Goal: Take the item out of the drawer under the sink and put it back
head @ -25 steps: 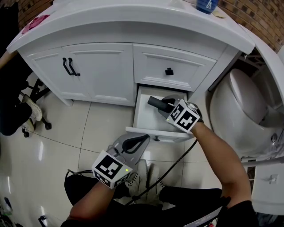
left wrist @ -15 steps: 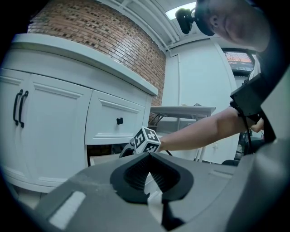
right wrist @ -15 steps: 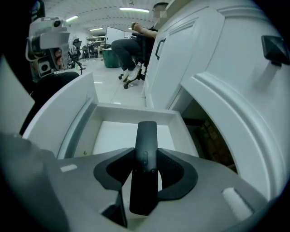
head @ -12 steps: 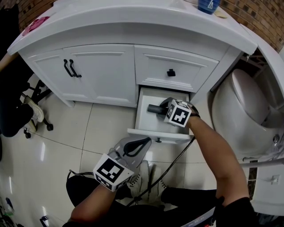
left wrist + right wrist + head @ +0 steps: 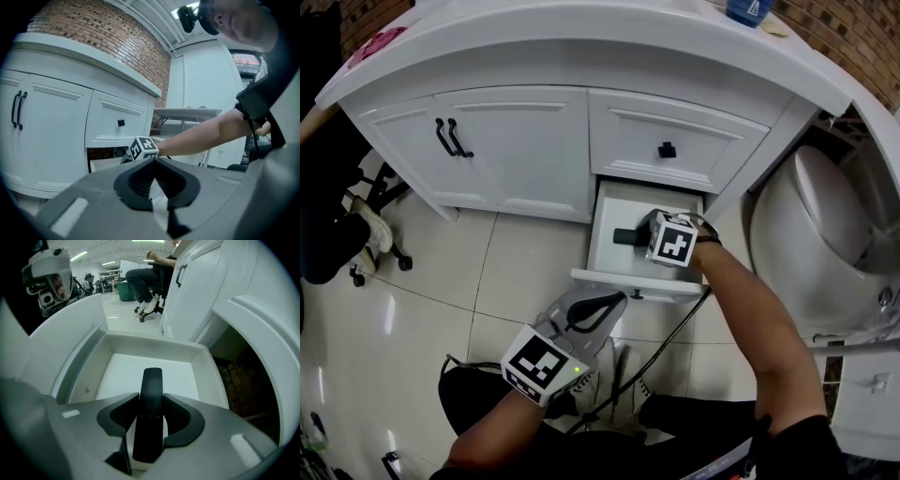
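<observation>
Under the white sink cabinet, the lower drawer [image 5: 607, 251] stands pulled out. My right gripper [image 5: 637, 235] is down inside it, shut on a slim black bar-shaped item [image 5: 625, 235]. In the right gripper view the black item [image 5: 150, 401] is clamped upright between the pads of that gripper [image 5: 151, 414], just above the drawer's white floor [image 5: 122, 373]; whether it touches the floor is unclear. My left gripper [image 5: 594, 307] hangs shut and empty over the tiled floor in front of the drawer. Its closed jaws [image 5: 153, 165] point toward the cabinet.
Above the open drawer is a closed drawer with a black knob [image 5: 667, 149]. Cabinet doors with black handles [image 5: 448, 138] are at the left. A toilet [image 5: 825, 220] stands close on the right. A cable [image 5: 661, 349] trails from my right arm. A seated person's legs [image 5: 333, 239] are at far left.
My right gripper has carried the black item downward, from above the drawer's rim to inside the drawer. The left gripper has stayed where it was.
</observation>
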Available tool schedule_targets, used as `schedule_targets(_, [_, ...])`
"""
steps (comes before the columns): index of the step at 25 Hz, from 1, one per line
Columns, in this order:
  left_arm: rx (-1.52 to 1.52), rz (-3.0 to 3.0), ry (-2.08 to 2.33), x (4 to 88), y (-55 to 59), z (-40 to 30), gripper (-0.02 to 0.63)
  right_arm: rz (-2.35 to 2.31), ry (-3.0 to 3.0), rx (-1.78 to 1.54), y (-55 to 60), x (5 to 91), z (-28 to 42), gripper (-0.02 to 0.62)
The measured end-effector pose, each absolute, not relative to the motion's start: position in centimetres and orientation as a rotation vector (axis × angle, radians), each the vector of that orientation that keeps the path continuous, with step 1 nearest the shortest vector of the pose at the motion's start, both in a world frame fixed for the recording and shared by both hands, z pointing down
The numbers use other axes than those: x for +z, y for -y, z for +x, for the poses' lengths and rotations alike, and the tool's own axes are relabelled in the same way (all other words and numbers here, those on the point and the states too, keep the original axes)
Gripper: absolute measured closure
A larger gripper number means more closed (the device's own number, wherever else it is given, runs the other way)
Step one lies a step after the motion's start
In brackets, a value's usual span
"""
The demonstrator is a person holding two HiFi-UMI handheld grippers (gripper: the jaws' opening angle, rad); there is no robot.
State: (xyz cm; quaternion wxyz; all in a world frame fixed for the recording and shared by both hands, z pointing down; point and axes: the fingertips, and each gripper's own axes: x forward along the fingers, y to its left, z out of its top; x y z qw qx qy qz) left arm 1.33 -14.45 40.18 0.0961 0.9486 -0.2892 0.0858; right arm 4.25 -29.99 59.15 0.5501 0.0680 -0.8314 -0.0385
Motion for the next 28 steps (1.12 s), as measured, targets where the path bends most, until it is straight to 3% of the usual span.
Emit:
schedule_targets(13, [0.204,2.763,0.872,39.0,13.5,0.8,0.6,0.269,2.024,-0.061,29.3,55.6,4.6,0.436])
schedule_targets(16, [0.184,2.754,0.885,38.4,13.0,0.4,0.6,0.357,2.021,-0.088,29.3,54.1,5.4,0.477])
schedule_targets(19, [0.154,2.769,0.883,37.2,11.9,0.2,0.6,0.504,2.009,-0.121,29.3,51.9,6.4,0.581])
schedule_targets(28, [0.146,2.778,0.96,35.3,8.6,-1.9,0.6,0.86,2.212,-0.131,24.3,42.8,6.5,0.588])
